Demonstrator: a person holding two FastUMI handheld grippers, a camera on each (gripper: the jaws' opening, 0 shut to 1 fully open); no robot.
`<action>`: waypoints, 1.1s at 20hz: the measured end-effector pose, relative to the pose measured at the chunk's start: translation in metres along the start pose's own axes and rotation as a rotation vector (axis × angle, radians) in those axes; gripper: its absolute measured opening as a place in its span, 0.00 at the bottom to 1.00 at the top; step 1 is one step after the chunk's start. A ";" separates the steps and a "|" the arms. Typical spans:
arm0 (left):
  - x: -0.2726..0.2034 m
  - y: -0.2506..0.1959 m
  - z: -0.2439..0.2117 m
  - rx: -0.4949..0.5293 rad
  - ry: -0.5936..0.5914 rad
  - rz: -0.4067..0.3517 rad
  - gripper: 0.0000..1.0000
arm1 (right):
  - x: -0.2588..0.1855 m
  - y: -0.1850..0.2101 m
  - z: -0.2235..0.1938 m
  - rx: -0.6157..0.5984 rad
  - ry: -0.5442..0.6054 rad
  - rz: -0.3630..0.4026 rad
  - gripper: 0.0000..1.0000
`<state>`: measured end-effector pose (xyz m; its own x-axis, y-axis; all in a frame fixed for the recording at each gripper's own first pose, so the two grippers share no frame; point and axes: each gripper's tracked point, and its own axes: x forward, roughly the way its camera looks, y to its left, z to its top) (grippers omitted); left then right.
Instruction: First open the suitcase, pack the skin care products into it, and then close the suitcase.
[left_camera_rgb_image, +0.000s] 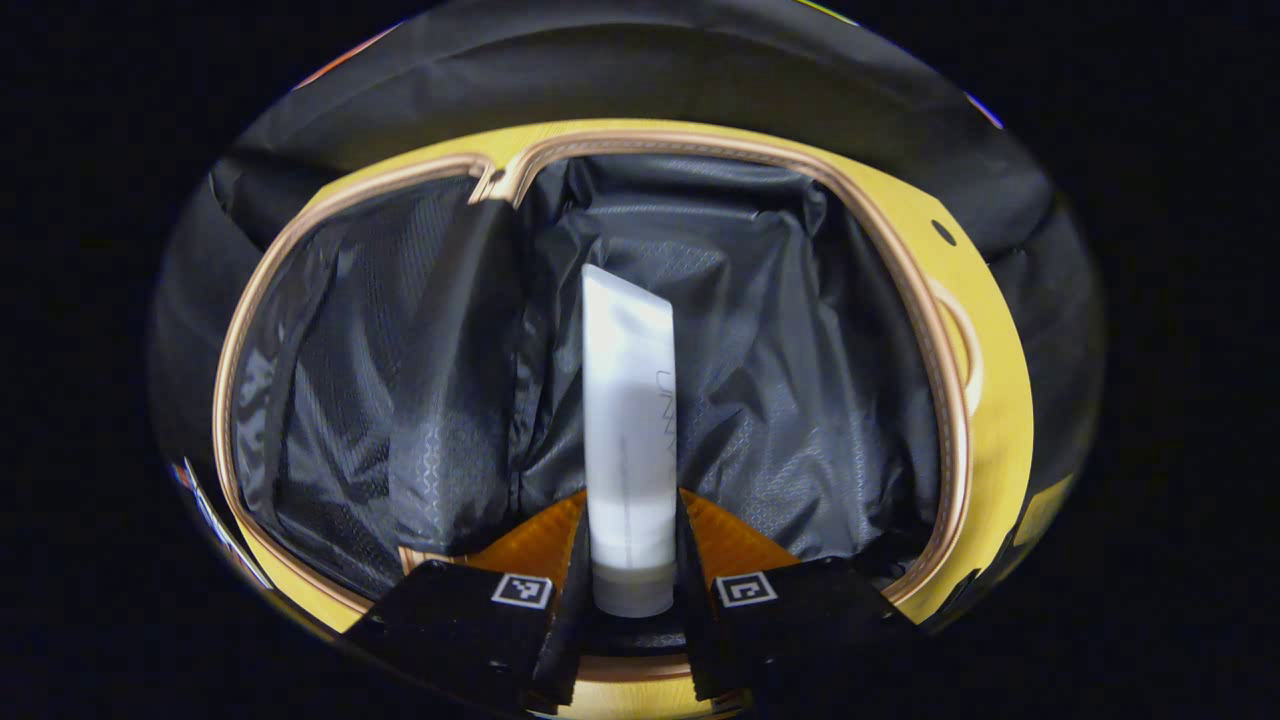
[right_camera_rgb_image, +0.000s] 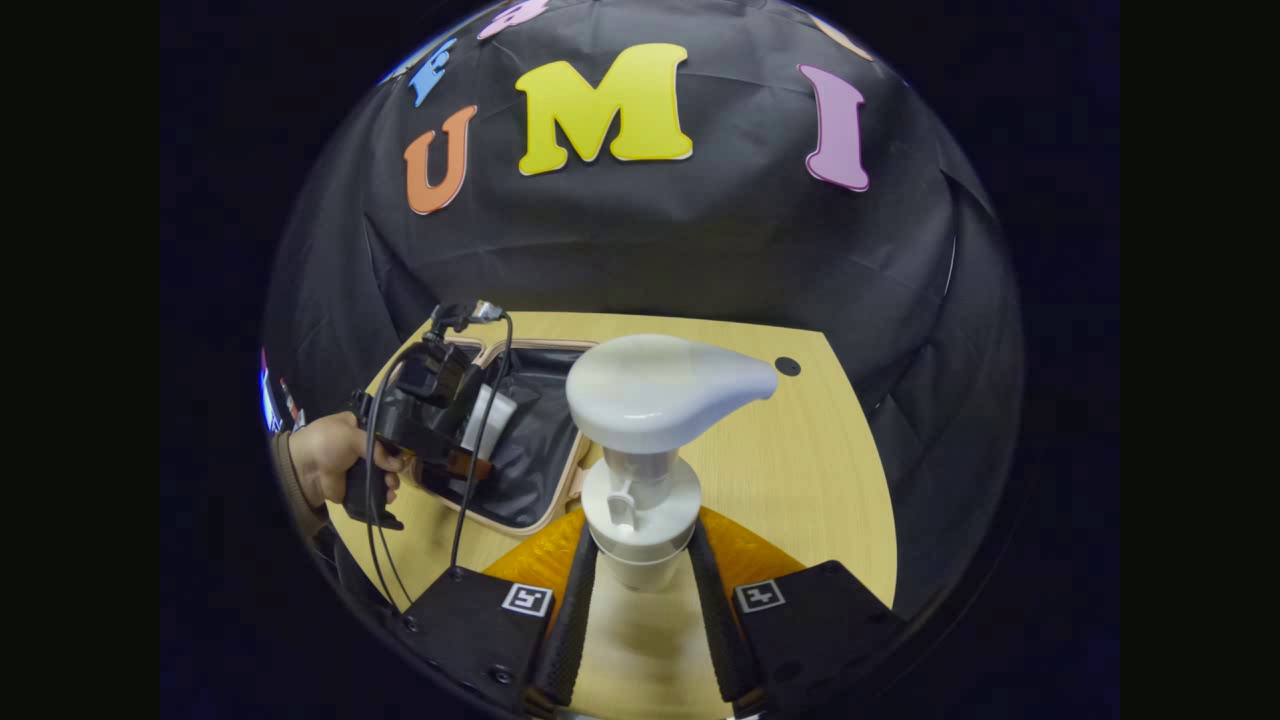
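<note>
My left gripper (left_camera_rgb_image: 630, 590) clamps the tube (left_camera_rgb_image: 628, 420) over the open suitcase (left_camera_rgb_image: 960, 330); right gripper (right_camera_rgb_image: 640, 600) grips the pump bottle (right_camera_rgb_image: 640, 470) above the table (right_camera_rgb_image: 800, 470). Tilting risks slippage.

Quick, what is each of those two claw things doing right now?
Left gripper: closed on a white tube, over the open suitcase.
Right gripper: closed on a pump bottle.

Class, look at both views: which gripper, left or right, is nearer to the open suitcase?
Left. The left gripper, clamped on a white tube, hangs directly over the open suitcase. The right gripper, clamped on a pump bottle, is over the wooden table beside it.
</note>
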<state>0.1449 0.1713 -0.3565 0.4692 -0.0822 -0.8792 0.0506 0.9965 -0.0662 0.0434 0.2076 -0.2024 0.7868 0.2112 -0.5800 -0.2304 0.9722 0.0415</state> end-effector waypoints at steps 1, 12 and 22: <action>0.000 0.001 0.002 0.016 -0.006 0.002 0.45 | -0.001 0.000 -0.001 -0.005 0.004 -0.001 0.47; -0.059 -0.012 0.011 -0.009 -0.198 -0.050 1.00 | 0.012 0.044 0.049 -0.042 -0.055 0.098 0.49; -0.240 0.090 0.000 -0.119 -0.756 0.152 0.99 | 0.095 0.138 0.062 -0.062 0.019 0.173 0.46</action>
<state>0.0365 0.2803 -0.1511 0.9390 0.1109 -0.3256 -0.1371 0.9888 -0.0586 0.1222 0.3686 -0.2014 0.7212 0.3726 -0.5840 -0.3971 0.9131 0.0922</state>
